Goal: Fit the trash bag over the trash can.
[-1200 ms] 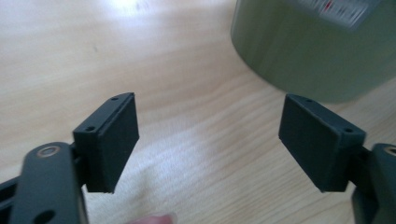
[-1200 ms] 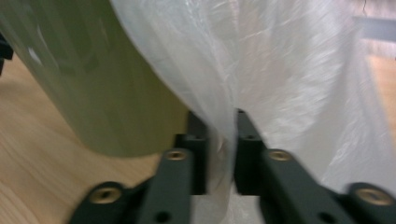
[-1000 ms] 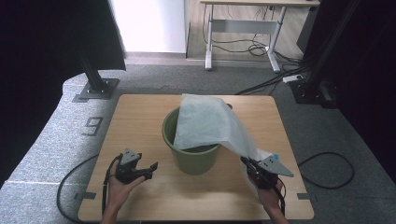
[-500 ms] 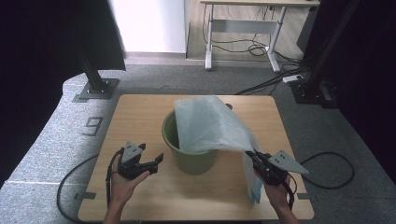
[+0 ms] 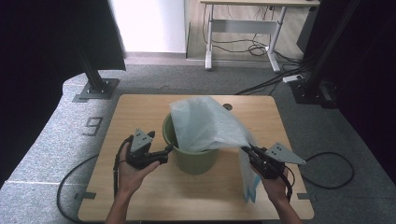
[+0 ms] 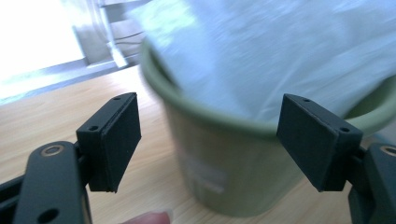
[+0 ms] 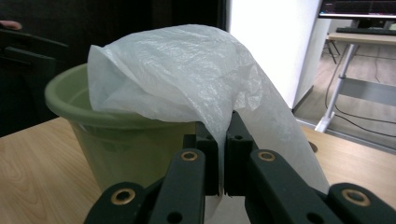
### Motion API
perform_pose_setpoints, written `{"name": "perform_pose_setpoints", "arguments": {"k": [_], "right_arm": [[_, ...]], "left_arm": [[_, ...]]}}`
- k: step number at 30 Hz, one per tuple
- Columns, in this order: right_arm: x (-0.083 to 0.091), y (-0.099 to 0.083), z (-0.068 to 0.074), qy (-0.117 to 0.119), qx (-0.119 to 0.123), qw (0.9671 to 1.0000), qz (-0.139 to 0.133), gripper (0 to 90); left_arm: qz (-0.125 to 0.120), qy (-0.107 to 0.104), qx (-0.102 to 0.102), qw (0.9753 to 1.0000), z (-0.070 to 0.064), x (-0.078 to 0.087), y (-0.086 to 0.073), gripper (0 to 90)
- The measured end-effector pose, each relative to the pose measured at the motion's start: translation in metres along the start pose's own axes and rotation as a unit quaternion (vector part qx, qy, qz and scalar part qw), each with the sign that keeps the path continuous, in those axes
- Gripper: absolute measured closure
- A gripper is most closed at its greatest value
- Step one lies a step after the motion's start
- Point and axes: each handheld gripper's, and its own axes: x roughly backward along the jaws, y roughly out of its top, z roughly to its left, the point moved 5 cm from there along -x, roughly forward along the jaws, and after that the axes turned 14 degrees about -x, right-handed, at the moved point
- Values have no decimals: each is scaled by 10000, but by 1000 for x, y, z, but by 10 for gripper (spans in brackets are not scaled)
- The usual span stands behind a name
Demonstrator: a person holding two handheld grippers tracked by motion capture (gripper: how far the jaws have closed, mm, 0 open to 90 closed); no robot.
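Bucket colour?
Olive green, plain, no pattern. The bucket shows best in the right gripper view, with the translucent white plastic bag draped over its rim.

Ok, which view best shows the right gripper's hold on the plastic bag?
The right gripper view: the right gripper is shut on the plastic bag. The high view shows that pinch small; the left gripper view shows blurred bag above the green bucket.

Bright window glare behind; left gripper view motion-blurred.
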Motion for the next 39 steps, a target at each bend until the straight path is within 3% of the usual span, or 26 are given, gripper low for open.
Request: {"name": "perform_pose_setpoints", "arguments": {"k": [5, 11, 17, 24, 28, 39], "right_arm": [[-10, 7, 8, 108, -1, 9999, 69, 859], [-19, 13, 16, 145, -34, 9997, 172, 859], [-27, 13, 19, 153, 37, 9994, 298, 850], [-29, 11, 17, 156, -36, 9993, 341, 850], [-29, 10, 16, 153, -54, 9992, 371, 850], [-30, 9, 18, 217, -79, 9990, 390, 845]], "left_arm": [[-12, -109, -173, 9998, -10, -7, 12, 213], [-22, -136, -98, 9999, -12, -9, 20, 211], [13, -79, 108, 9999, -13, -11, 24, 205], [-66, -102, 223, 9997, -21, -15, 33, 186], [-106, -215, 227, 9995, -28, -18, 38, 178], [62, -446, -20, 9990, -47, -35, 50, 188]]}}
